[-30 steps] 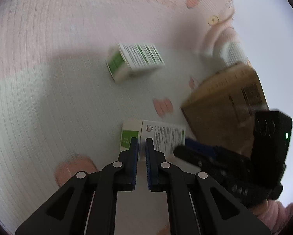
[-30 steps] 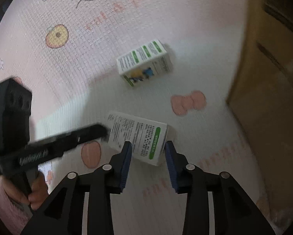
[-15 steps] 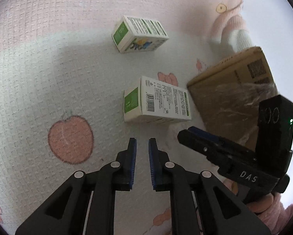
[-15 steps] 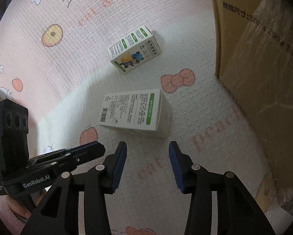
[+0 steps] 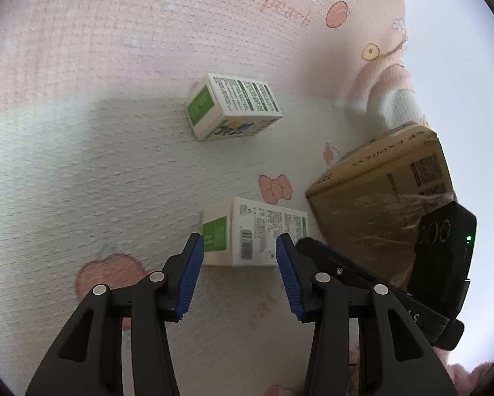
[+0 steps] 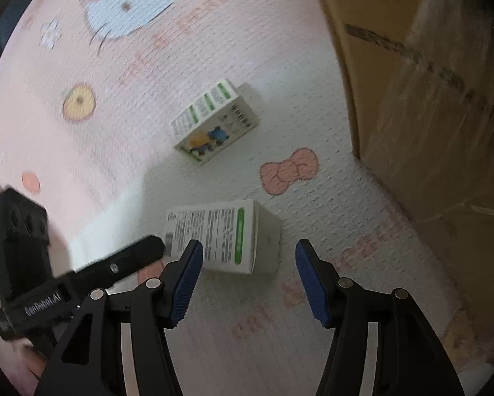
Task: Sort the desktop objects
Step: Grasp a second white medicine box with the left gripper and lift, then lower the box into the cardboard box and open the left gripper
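Pink cartoon-print mat (image 5: 82, 66): white-and-green rectangular carton (image 5: 253, 234) lies near its cardboard-box (image 5: 388, 204) edge. My left tongs (image 5: 237, 267) and right tongs (image 6: 247, 274) are opening, empty; I should straddle its narrow sides squarely.

the left gripper (image 5: 237, 257) angles down toward the surface, its jaws opening, the blue pads (image 5: 189, 277) standing well apart with nothing pressed between them. the right gripper (image 6: 248, 264) also tilts steeply downward, its jaws opening too, the pads clear of any contact. the two grippers sit close together, each showing in the other's view: the right gripper's black body at the lower right of the left view, the left gripper's at the lower left of the right view.
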The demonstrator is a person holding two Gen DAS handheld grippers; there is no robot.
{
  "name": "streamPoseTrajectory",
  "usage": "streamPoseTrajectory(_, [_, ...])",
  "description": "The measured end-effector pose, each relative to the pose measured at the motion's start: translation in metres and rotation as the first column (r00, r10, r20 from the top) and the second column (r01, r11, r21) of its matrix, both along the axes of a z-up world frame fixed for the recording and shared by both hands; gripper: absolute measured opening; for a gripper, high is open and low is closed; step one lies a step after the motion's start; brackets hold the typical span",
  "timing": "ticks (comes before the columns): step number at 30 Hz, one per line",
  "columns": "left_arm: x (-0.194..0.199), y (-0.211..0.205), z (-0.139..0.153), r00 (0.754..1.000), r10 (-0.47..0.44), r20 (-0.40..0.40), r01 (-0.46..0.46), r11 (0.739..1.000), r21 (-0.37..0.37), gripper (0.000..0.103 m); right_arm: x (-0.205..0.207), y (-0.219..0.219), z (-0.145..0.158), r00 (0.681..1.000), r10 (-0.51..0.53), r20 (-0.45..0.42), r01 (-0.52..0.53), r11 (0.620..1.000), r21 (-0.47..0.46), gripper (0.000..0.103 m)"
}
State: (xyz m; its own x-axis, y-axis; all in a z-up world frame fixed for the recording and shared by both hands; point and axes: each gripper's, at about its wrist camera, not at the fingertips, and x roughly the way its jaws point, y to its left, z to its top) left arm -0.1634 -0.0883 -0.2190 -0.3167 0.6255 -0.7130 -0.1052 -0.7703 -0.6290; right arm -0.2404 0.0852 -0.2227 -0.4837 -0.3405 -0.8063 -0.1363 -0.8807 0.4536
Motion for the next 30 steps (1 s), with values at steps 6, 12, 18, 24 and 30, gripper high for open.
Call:
streamPoseTrajectory(6, [-0.002, 0.004, -0.011, 1.000, 0.028, 0.015, -0.028, 0.999, 0.043, 0.039, -0.005, -0.001, -0.011, 1.000, -0.016, 0.017, 0.017, 0.997, -0.074, 0.055])
streamPoseTrajectory(12, [0.000, -0.006, -0.016, 0.997, 0.070, 0.039, -0.073, 0.993, 0.097, 0.037, -0.001, -0.006, -0.010, 1.000, -0.009, 0.004, 0.009, 0.995, -0.097, 0.052])
streamPoseTrajectory(18, [0.004, -0.004, 0.001, 0.997, 0.080, 0.012, -0.080, 0.993, 0.081, 0.037, 0.004, -0.025, 0.012, 0.999, 0.045, -0.023, -0.045, 0.999, 0.018, 0.045])
streamPoseTrajectory(24, [0.010, -0.010, 0.049, 0.994, 0.071, -0.081, -0.063, 0.993, 0.102, 0.036, 0.012, -0.026, 0.054, 0.994, 0.043, -0.102, -0.043, 0.999, -0.001, 0.044])
streamPoseTrajectory(30, [0.013, 0.004, 0.110, 0.979, 0.032, -0.202, -0.014, 0.996, 0.091, 0.036, 0.022, -0.019, 0.110, 0.979, 0.011, -0.205, -0.009, 1.000, 0.011, 0.044])
